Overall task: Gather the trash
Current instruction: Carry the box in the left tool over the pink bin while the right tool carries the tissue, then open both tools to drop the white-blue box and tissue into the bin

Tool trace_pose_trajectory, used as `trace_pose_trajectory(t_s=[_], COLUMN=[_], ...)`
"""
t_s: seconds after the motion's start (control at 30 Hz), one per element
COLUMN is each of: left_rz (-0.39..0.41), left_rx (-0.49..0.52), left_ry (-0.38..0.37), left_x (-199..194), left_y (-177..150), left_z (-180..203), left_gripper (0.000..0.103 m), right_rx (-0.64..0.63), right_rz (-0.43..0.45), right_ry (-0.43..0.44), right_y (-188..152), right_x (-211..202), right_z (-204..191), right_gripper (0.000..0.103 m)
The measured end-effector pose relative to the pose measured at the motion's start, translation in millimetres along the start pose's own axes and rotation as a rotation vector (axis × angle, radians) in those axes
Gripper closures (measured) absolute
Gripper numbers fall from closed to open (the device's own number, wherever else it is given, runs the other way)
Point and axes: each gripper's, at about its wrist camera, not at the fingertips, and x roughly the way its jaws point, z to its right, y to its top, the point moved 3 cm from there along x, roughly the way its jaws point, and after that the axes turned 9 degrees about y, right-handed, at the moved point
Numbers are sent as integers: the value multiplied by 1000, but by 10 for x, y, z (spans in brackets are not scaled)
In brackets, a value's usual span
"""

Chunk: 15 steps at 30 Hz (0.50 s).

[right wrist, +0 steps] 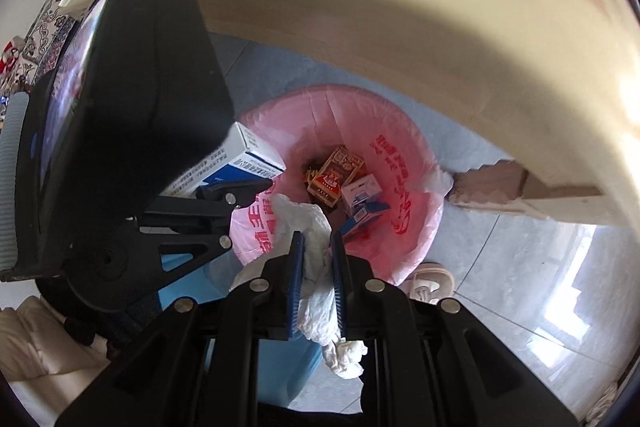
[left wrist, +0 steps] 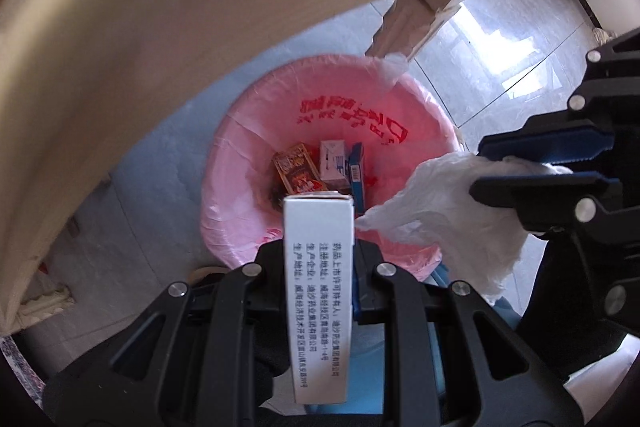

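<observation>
A bin lined with a pink bag [left wrist: 256, 131] [right wrist: 404, 131] stands on the floor below both grippers. Several small boxes lie in its bottom, among them a red-brown box [left wrist: 296, 173] [right wrist: 338, 171]. My left gripper [left wrist: 318, 247] is shut on a tall white medicine box [left wrist: 318, 287] with printed text, held over the bin's near rim. In the right wrist view that box [right wrist: 244, 157] shows a blue stripe, and the left gripper [right wrist: 248, 181] is partly hidden behind its own body. My right gripper [right wrist: 317, 259] [left wrist: 478, 169] is shut on a crumpled white tissue [right wrist: 316, 291] [left wrist: 436, 219] above the rim.
A beige round tabletop [left wrist: 160, 7] overhangs the bin, with its pale wooden leg [left wrist: 420, 15] just behind. Glossy grey floor tiles [right wrist: 540, 287] spread around. A light slipper [right wrist: 428, 281] lies beside the bin. The bin's blue outer wall [right wrist: 280, 367] shows below the liner.
</observation>
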Motion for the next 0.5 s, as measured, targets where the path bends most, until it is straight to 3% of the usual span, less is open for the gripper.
trace_pose_trajectory(t_s=[0.23,0.5], left_rz=[-70,-168], left_rx=[-94,-199], left_ry=[-66,-92], left_x=[426,875], left_y=[44,-2], left_z=[-44,-47], left_gripper=[82,82], right_rx=[53,118], right_rz=[22,13], right_ry=[-5,-5], right_y=[2,-49], right_x=[334,733], right_z=[228,431], right_gripper=[89,88])
